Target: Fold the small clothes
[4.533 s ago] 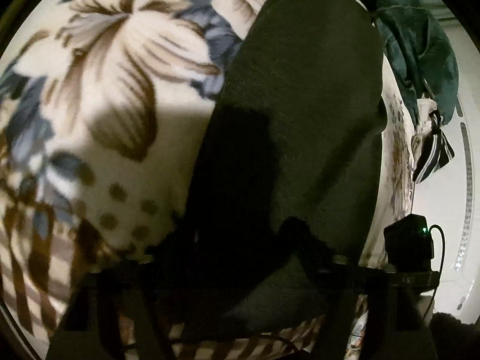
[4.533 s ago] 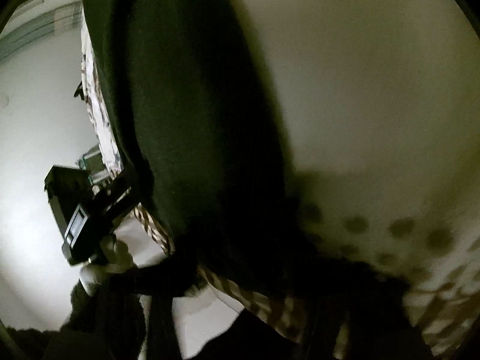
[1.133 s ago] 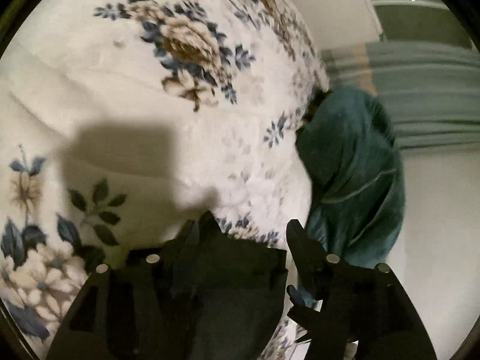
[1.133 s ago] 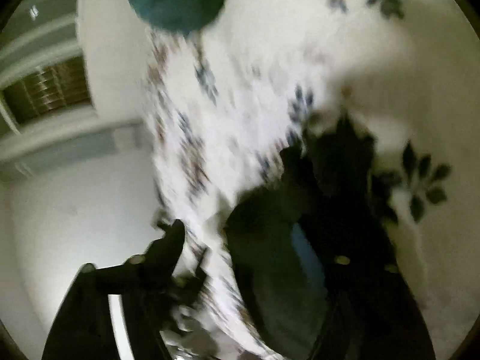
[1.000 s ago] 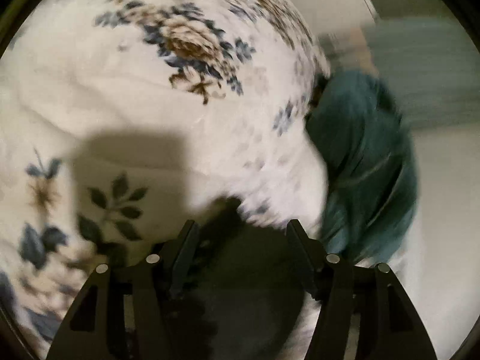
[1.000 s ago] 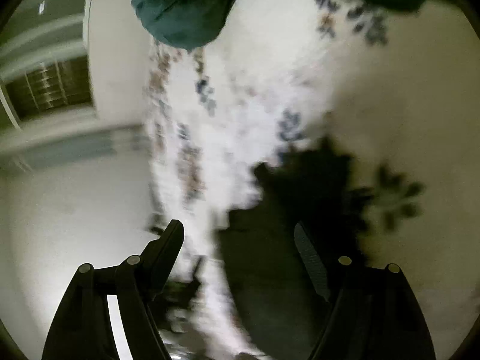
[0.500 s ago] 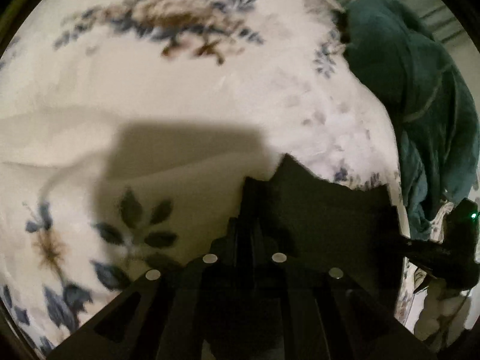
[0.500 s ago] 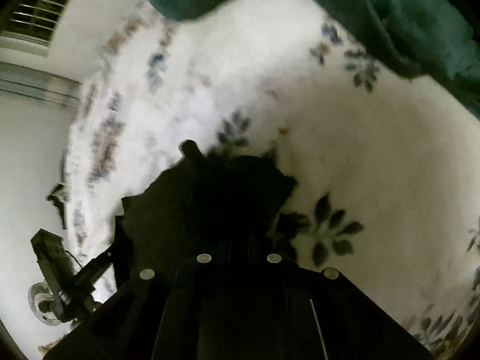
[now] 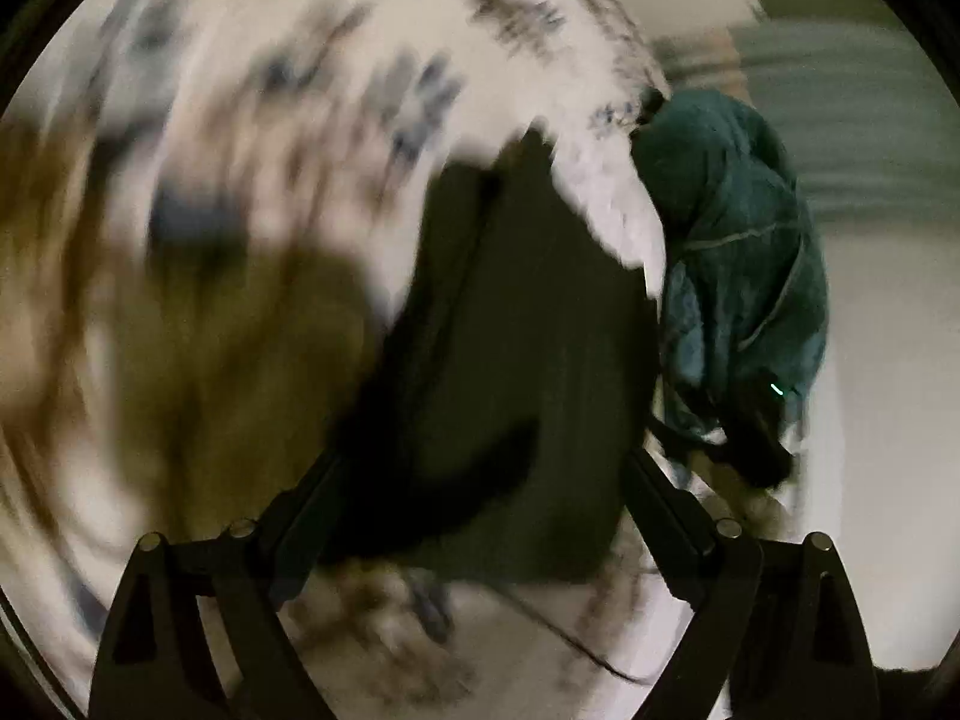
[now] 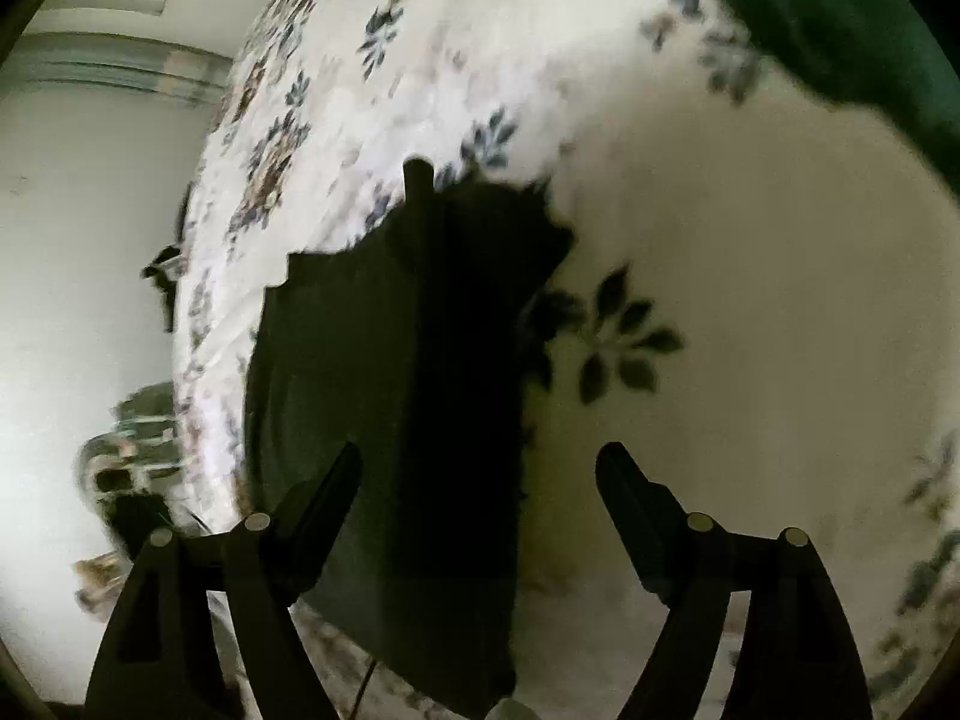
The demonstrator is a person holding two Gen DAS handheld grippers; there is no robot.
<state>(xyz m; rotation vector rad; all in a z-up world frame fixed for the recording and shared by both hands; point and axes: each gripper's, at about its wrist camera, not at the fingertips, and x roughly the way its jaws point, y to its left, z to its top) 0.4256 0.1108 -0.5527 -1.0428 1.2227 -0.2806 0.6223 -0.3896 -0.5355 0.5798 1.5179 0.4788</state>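
Black plastic, two-fingered: my left gripper [image 9: 483, 483], item one, angled down over the bed. Its jaws have just been opening and now stand spread wide; the dark folded cloth garment [image 9: 516, 360] shows between the fingers, but I see neither pad pressing on it. This view is heavily smeared, so finer contact I cannot tell.

Item two, that dark garment, the piece being folded: it lies flat on the white quilted bedspread with blue and brown flower print [image 9: 336, 60], close to the bed's edge. In the right wrist view [image 10: 390, 396] it reads as a roughly rectangular slab with a stepped far edge.

Item three, a dark teal towelling cloth [image 9: 744, 252]: heaped at the bed's edge, just beside the dark garment on its right in the left view; in the right view [image 10: 852, 36] it fills the upper right corner, well apart from the garment.

Item four, my right gripper [image 10: 480, 483], same black build, tipped steeply down. Its jaws have likewise just been opening and stand apart: the left finger [image 10: 327, 495] over the garment, the right finger over bare bedspread [image 10: 750, 252]. Nothing is pinched.
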